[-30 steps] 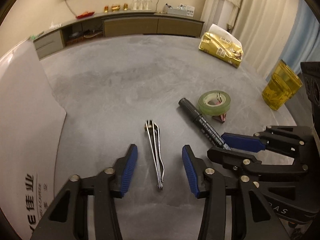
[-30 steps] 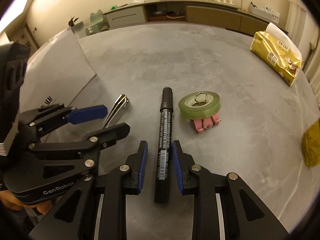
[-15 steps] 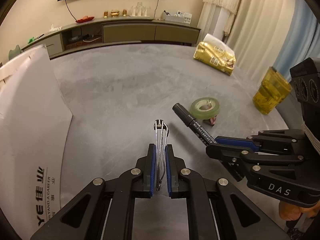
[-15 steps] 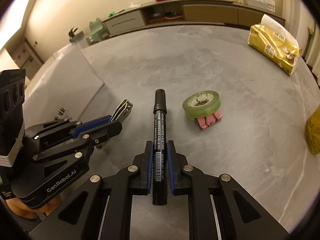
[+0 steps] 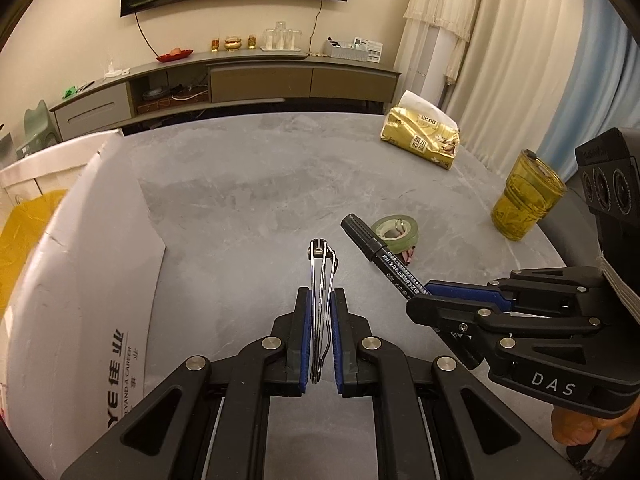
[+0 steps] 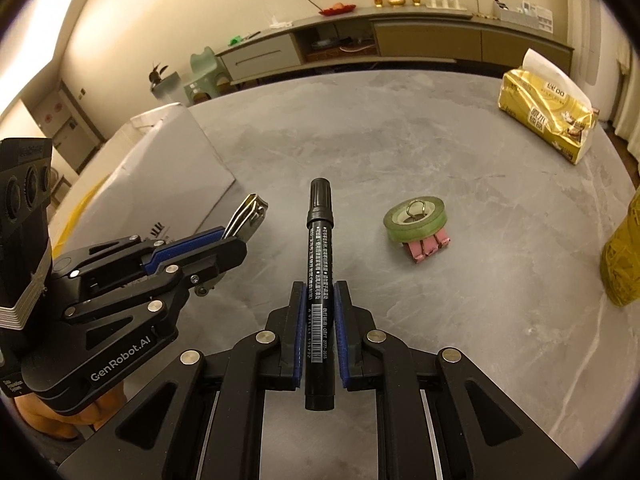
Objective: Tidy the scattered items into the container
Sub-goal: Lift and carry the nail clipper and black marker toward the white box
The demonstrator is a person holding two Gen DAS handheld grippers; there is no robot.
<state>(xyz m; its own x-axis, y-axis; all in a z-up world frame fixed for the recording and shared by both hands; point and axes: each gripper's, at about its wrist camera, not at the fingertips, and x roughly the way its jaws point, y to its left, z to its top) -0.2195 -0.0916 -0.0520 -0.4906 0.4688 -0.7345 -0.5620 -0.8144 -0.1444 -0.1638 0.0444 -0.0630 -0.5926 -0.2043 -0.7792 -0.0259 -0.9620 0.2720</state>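
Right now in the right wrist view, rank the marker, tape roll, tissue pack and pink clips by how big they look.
1. marker, though it is nearest the camera, so unsure
2. tissue pack, close to the marker in apparent size
3. tape roll
4. pink clips, partly hidden under the tape roll

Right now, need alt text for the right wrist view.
The right gripper clamps a black marker above a grey table. At left, the left gripper holds metal nail clippers near a white box; green tape lies on pink binder clips to the right.
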